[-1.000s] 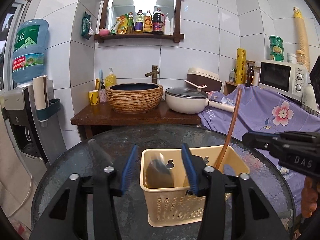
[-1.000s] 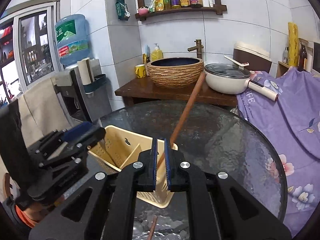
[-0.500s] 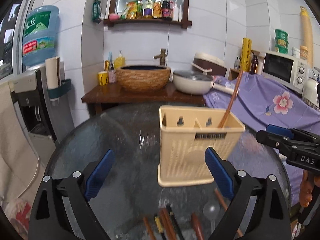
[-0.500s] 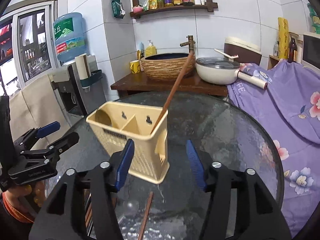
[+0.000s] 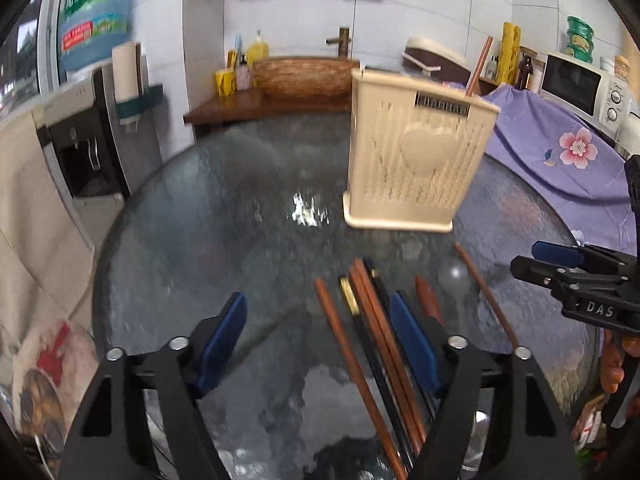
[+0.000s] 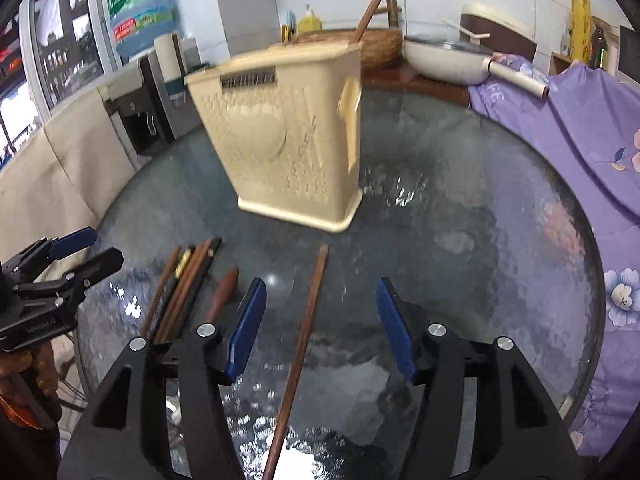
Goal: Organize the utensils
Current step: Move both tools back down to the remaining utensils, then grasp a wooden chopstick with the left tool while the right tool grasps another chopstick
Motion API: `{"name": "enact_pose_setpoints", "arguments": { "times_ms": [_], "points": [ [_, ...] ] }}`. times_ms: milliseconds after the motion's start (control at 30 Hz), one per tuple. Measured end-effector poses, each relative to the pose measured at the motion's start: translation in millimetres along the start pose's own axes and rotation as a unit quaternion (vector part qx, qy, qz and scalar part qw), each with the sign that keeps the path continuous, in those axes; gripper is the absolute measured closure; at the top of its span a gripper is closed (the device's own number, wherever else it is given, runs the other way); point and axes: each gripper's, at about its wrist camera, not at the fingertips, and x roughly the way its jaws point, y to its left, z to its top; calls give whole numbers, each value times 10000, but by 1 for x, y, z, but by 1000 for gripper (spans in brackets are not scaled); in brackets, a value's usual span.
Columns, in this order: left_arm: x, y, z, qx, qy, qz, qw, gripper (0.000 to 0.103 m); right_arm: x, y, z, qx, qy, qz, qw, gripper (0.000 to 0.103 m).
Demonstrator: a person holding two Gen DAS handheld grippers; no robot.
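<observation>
Now we see both tongs hanging low over the round glass desk, and each pair is empty. The left tongs have just been closing a little, yet they are half open, with the bundle of chopsticks lying on the glass between and just under the blue pads; the pads do not press on any stick. The right tongs stand at a middle width too, after opening, and a single brown chopstick lies on the desk between the pads, untouched. We think each hand is lined up over the sticks on its own side so that it can pick the next one. The cream utensil holder stands upright on the far part of the desk, well apart from the loose sticks, and one chopstick leans out of its right corner, so we judge that the sorting has only begun. Beside the bundle lie a clear spoon and a reddish-brown wooden handle; we cannot tell what tool it belongs to. The glass is dark, patterned and shiny, so thin sticks may slide on it. Behind the desk we see a white tiled wall, a water dispenser, a woven basin on a wooden counter, a purple flowered cloth and a microwave.
</observation>
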Motion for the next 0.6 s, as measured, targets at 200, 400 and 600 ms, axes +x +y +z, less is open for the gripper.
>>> {"name": "enact_pose_setpoints", "arguments": {
  "times_ms": [200,400,600],
  "points": [
    [14,-1,-23,-123,444,-181,9988,53,20,13,-23,-93,366,-138,9992,55],
    [22,-5,-30,-77,584,-134,9982,64,29,16,-31,-171,499,-296,9982,61],
    [28,-5,-29,-104,671,-104,9976,71,32,12,-32,-153,561,-343,9977,66]
  ]
}}
